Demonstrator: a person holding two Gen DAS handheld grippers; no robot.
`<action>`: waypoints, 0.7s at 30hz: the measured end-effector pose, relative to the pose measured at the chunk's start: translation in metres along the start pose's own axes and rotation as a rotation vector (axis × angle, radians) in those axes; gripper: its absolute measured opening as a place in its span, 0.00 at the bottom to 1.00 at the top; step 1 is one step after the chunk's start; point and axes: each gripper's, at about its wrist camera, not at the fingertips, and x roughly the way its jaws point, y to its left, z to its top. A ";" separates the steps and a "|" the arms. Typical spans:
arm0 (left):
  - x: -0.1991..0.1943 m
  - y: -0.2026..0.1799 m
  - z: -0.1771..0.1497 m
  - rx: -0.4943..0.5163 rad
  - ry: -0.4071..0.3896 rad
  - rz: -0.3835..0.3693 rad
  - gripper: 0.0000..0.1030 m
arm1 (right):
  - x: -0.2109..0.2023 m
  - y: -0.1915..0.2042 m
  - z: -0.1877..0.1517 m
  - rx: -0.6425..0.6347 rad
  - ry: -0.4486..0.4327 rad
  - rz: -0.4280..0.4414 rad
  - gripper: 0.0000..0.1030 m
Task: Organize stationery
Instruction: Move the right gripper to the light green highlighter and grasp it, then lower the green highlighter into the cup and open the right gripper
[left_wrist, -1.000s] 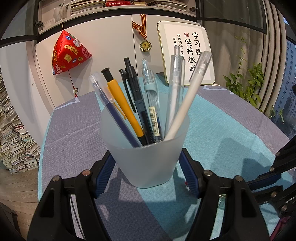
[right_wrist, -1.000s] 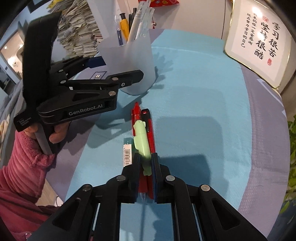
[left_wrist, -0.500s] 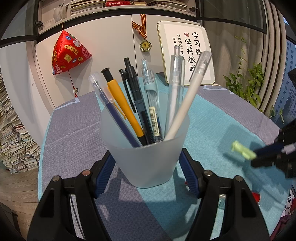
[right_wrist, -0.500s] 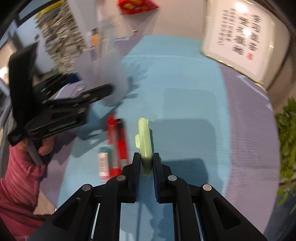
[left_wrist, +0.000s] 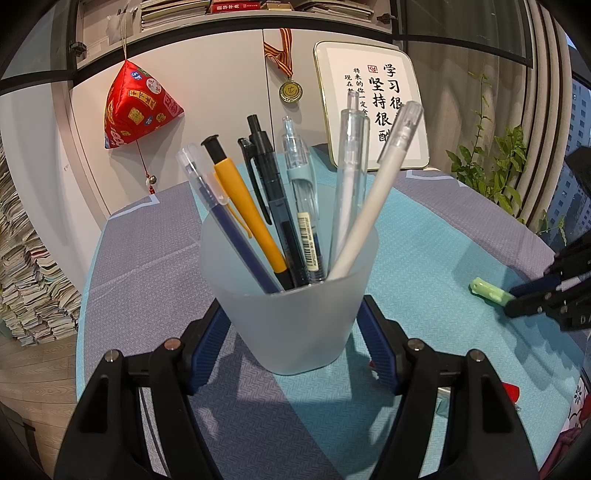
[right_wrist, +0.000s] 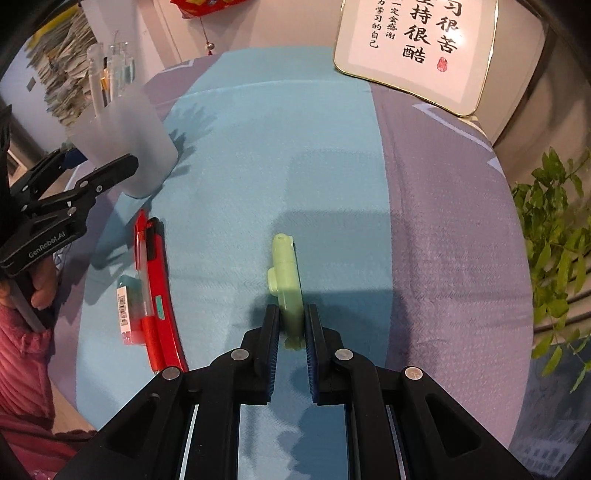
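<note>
My left gripper (left_wrist: 293, 328) is shut on a frosted pen cup (left_wrist: 291, 317) that stands on the table and holds several pens. My right gripper (right_wrist: 290, 325) is shut on a pale green pen (right_wrist: 286, 280), held above the blue cloth to the right of the cup. In the left wrist view that green pen (left_wrist: 487, 290) juts from the right gripper (left_wrist: 511, 301) at the far right. On the cloth lie two red pens (right_wrist: 157, 291) and a small clear item with a barcode (right_wrist: 127, 310), close to the cup (right_wrist: 125, 147). The left gripper (right_wrist: 92, 173) also shows there.
A framed calligraphy board (right_wrist: 417, 48) leans at the back of the table. A green plant (right_wrist: 554, 236) stands at the right edge. Stacks of books (left_wrist: 26, 277) rise on the left. A red ornament (left_wrist: 136, 107) hangs on the cabinet. A hand in a pink sleeve (right_wrist: 22, 354) holds the left gripper.
My right gripper has lifted the green pen off the red pens and carried it rightward, away from them. The left gripper and the cup have stayed still.
</note>
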 end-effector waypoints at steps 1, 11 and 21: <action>0.000 0.000 0.000 0.000 0.000 0.000 0.67 | -0.001 0.000 0.003 -0.003 -0.003 0.001 0.13; 0.000 0.000 0.000 -0.001 0.000 -0.001 0.67 | 0.011 0.004 0.033 0.000 0.016 0.000 0.32; 0.000 0.000 0.000 -0.001 0.000 0.000 0.67 | 0.024 0.009 0.045 -0.016 0.054 -0.020 0.29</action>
